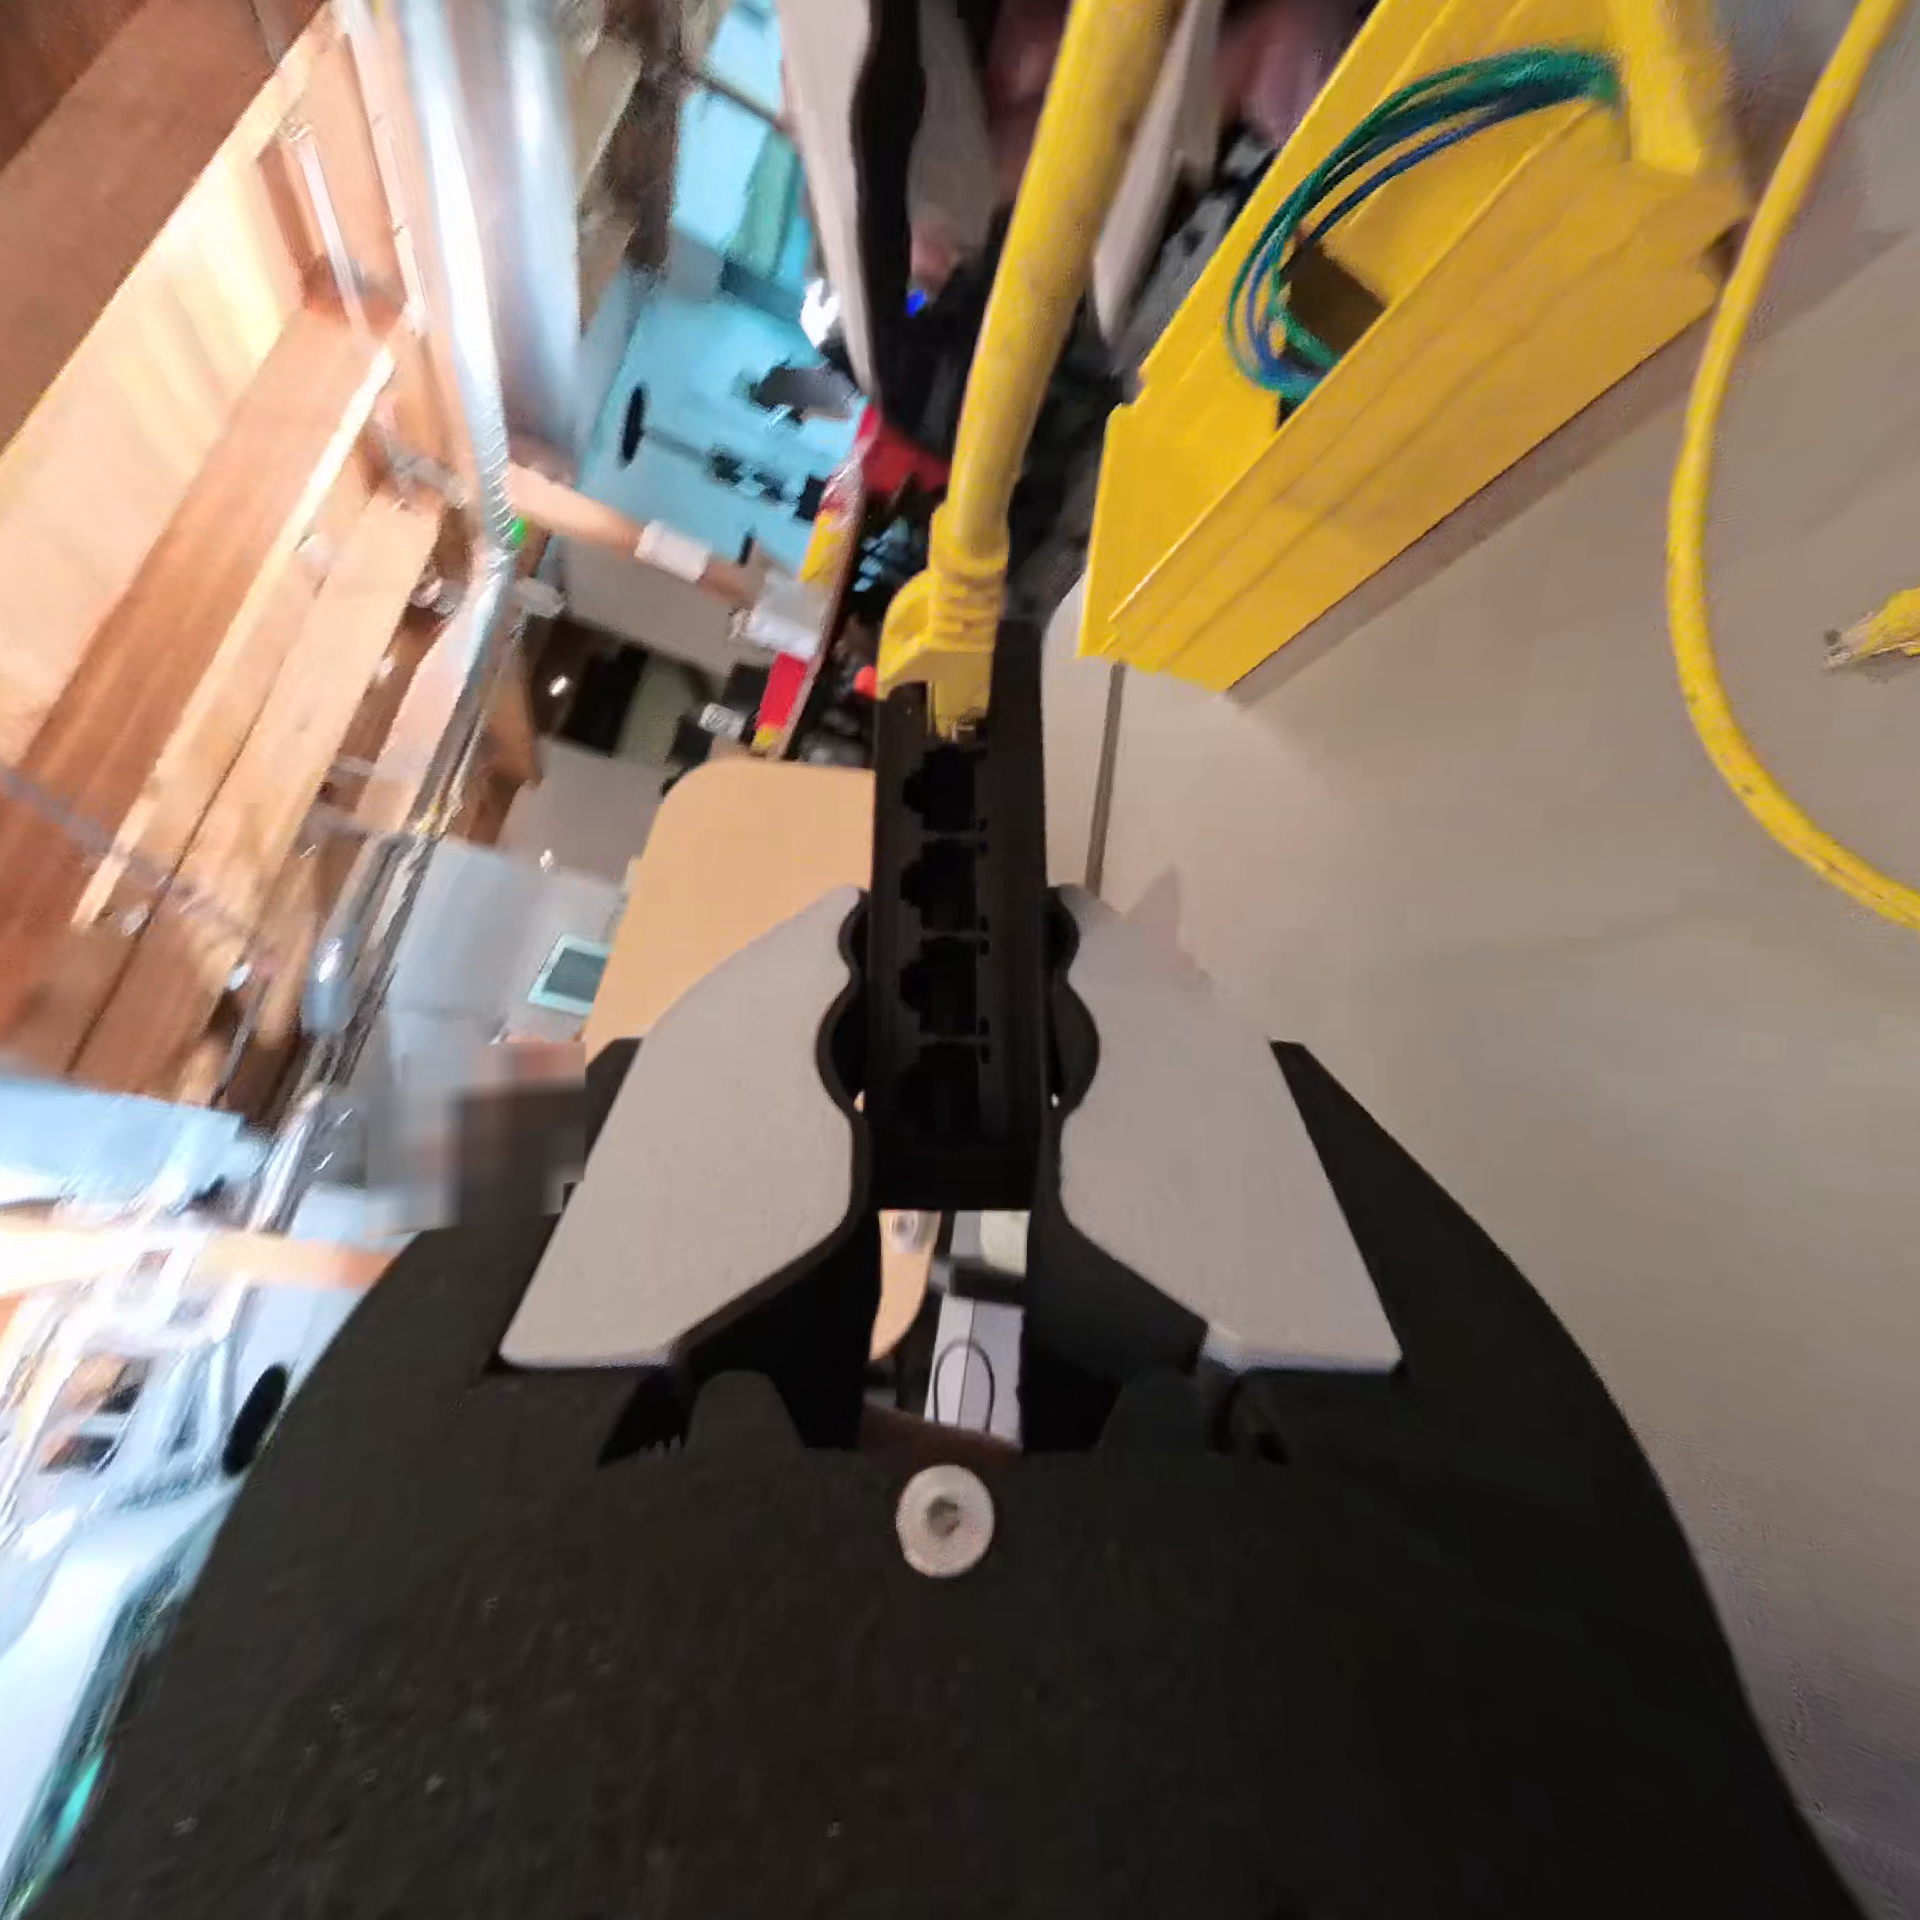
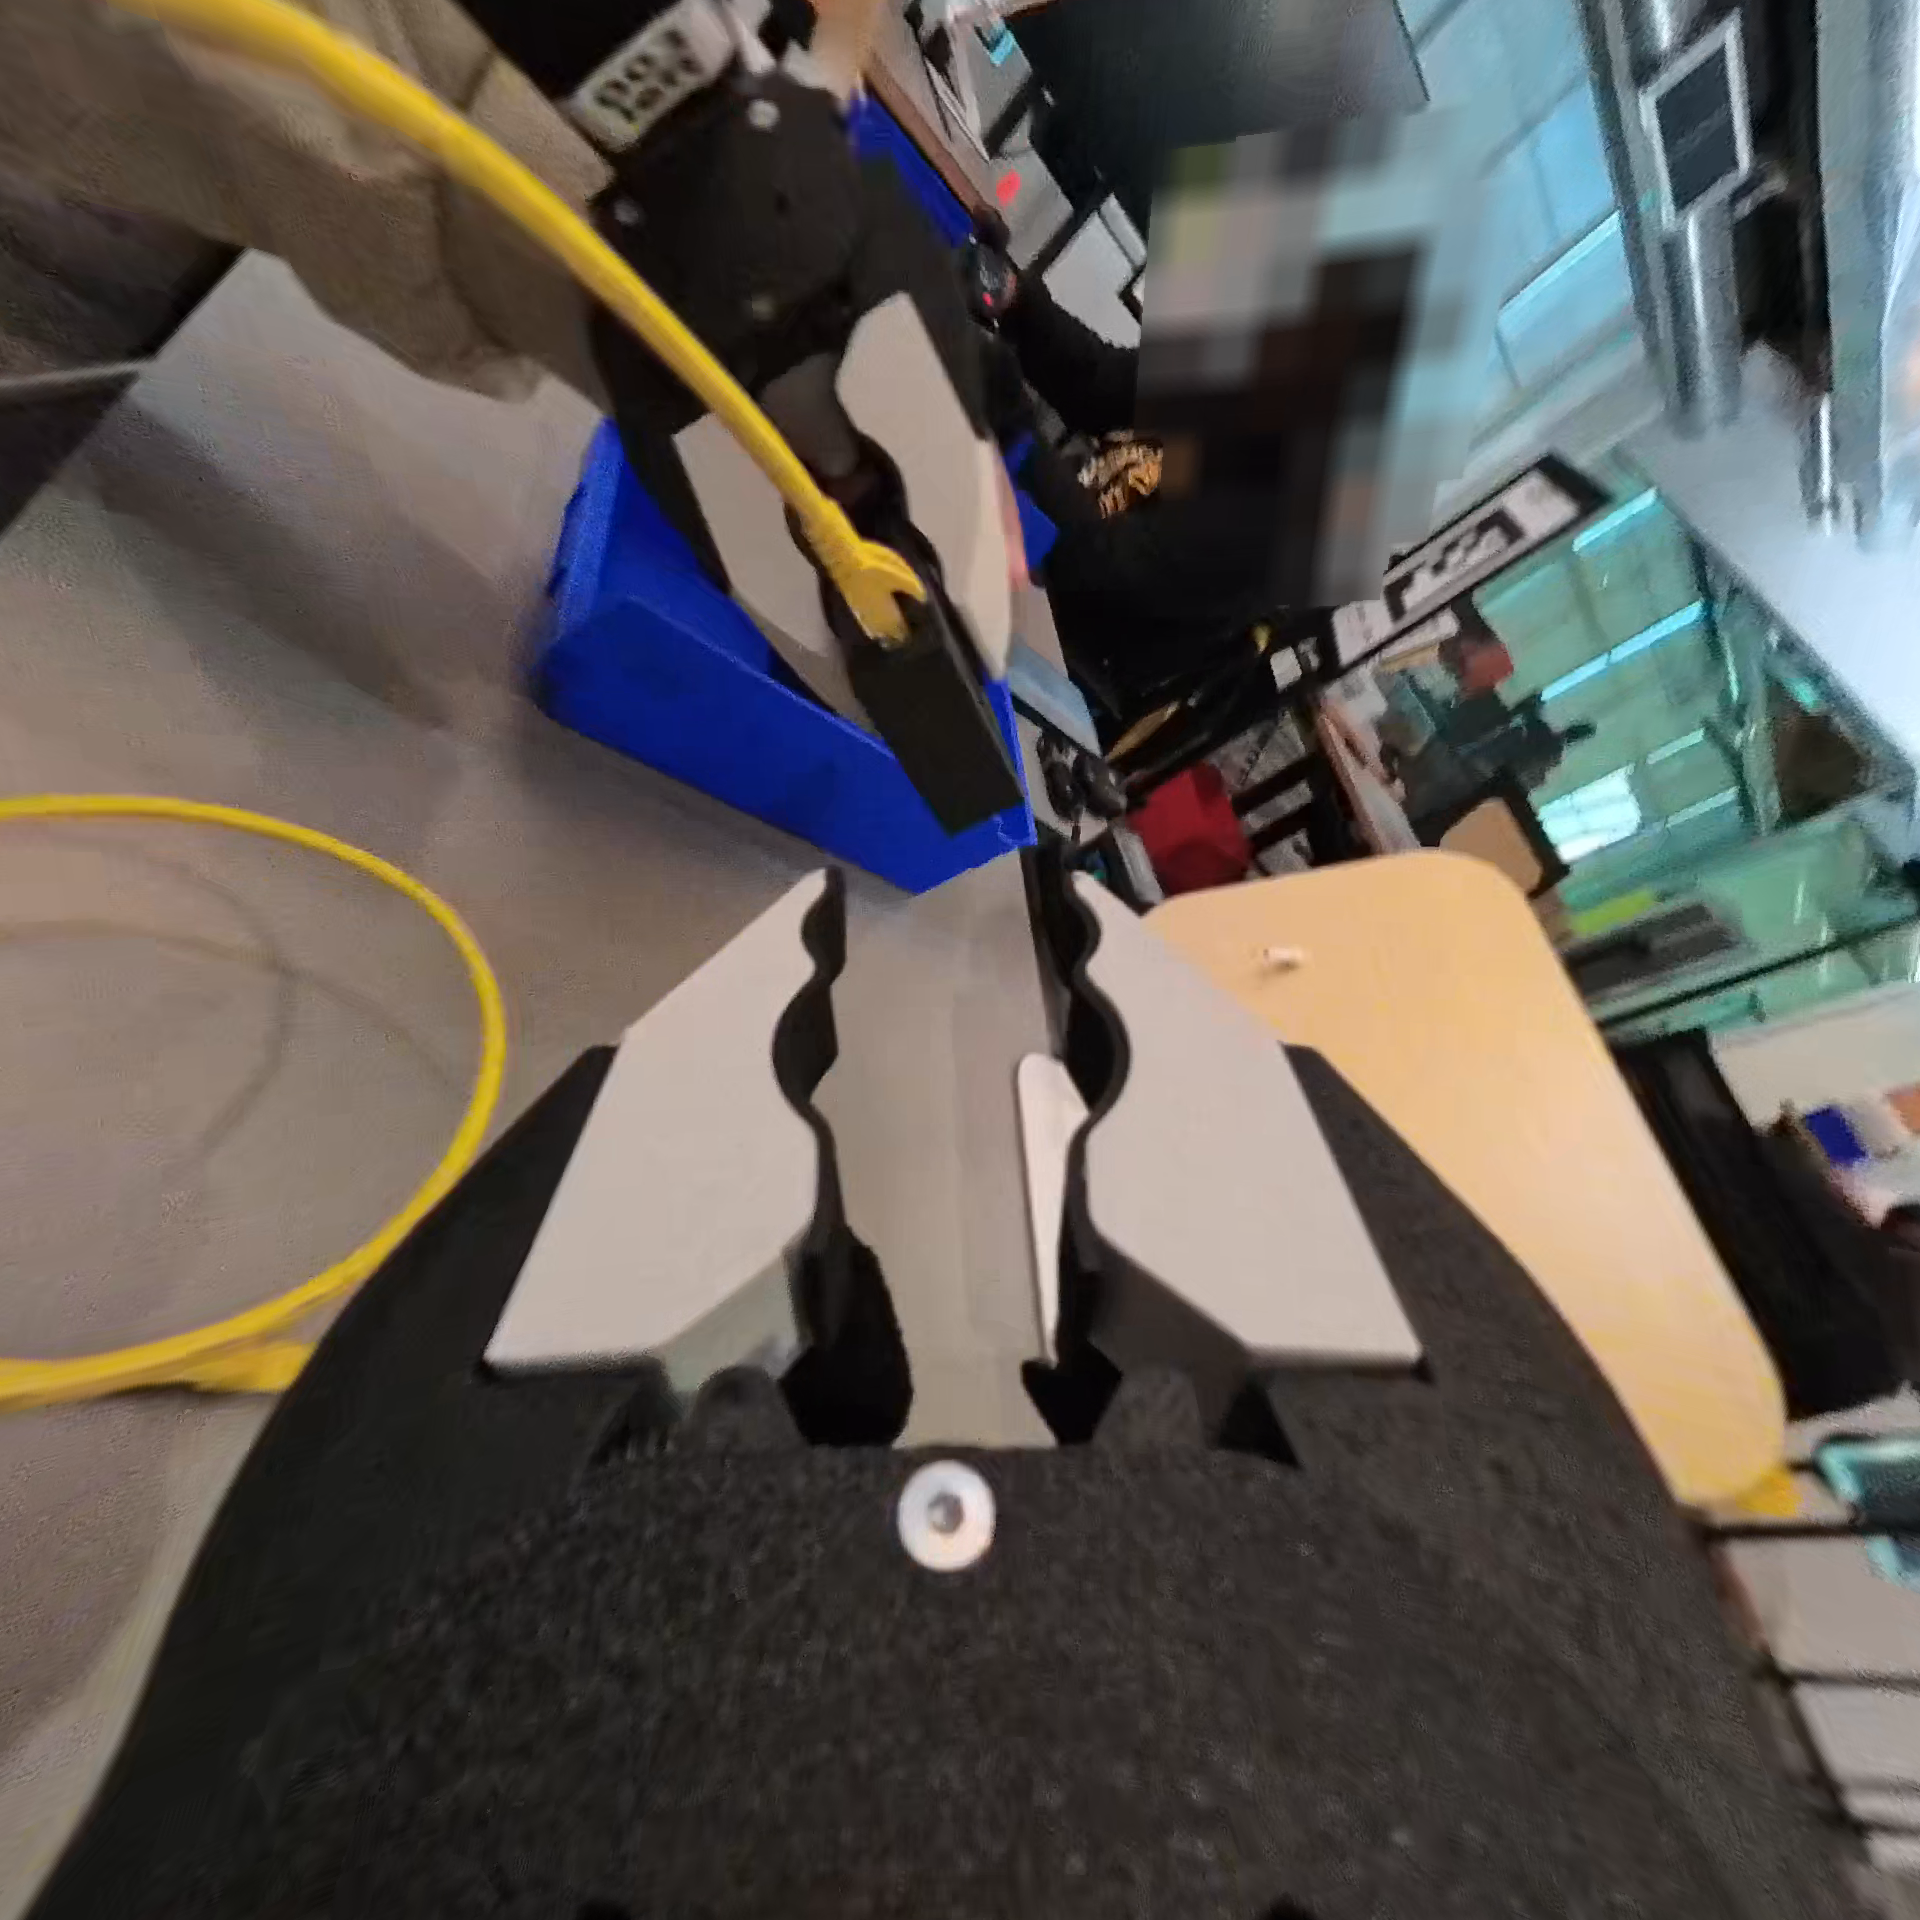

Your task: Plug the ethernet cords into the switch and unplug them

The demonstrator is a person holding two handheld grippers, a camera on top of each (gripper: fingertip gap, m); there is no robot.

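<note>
Black plastic ethernet switch (image 1: pixel 951 997) clenched between left gripper (image 1: pixel 954 914) fingers above grey table (image 1: pixel 1455 935), yellow ethernet cord (image 1: pixel 997 416) plugged into far port, yellow bin (image 1: pixel 1351 416) beside, second yellow cord (image 2: pixel 457 1039) looped near, right gripper (image 2: pixel 956 904) parted, empty.

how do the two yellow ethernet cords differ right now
The plugged cord has its connector seated in the end port of the black switch, which the left claw clamps; the loose cord has its connector lying free on the table. The plugged cord hangs in the air off the raised switch; the loose one curves across the table. The open right claw holds neither. Both are yellow.
</note>
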